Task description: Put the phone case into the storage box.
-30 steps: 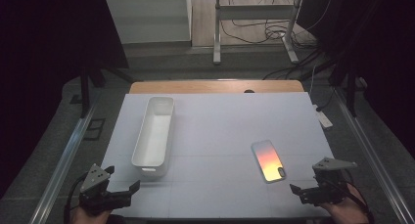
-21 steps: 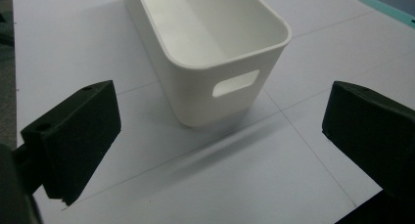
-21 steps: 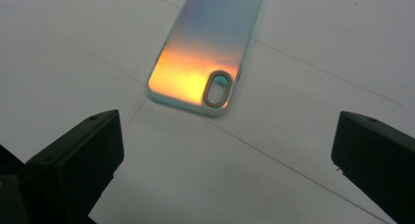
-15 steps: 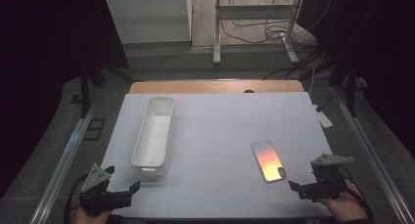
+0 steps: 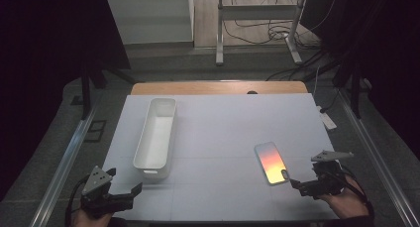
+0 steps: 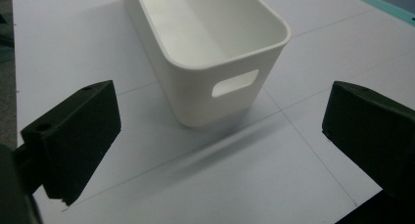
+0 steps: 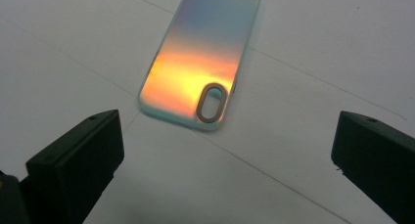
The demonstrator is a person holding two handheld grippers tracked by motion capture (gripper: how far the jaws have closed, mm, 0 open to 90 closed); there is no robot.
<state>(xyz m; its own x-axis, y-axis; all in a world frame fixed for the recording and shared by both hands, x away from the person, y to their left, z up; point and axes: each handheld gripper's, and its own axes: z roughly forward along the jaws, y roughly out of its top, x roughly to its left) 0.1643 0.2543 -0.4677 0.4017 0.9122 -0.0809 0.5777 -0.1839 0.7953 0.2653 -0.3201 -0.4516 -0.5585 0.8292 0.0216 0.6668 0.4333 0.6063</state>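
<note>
The phone case (image 5: 271, 163) lies flat on the white counter (image 5: 223, 128) at the lower right of the high view, its long axis running from the lower right toward the upper left of that frame, tilted only a little off the counter's depth; its camera cut-out sits at the near end, closest to the right gripper (image 5: 297, 184). That gripper is by far the nearer of the two; its tip shows just beside the case's near right corner in the high view, not touching it.

In the right gripper view the case (image 7: 200, 62) lies straight ahead in the upper middle of the frame, beyond and between the two fingers (image 7: 73, 160); these stand spread wide, one at the lower left and one at the lower right, with nothing between them. The case's long axis runs away from the fingers and leans slightly right toward its far end, so they would straddle its narrow width if carried forward; that alignment is what a grasp here would likely depend on.

The left gripper (image 5: 130, 193) sits at the lower left of the high view, well apart from the case; its fingers (image 6: 73, 136) are also spread and empty, facing the handle end of the white bin (image 6: 205, 43).
</note>
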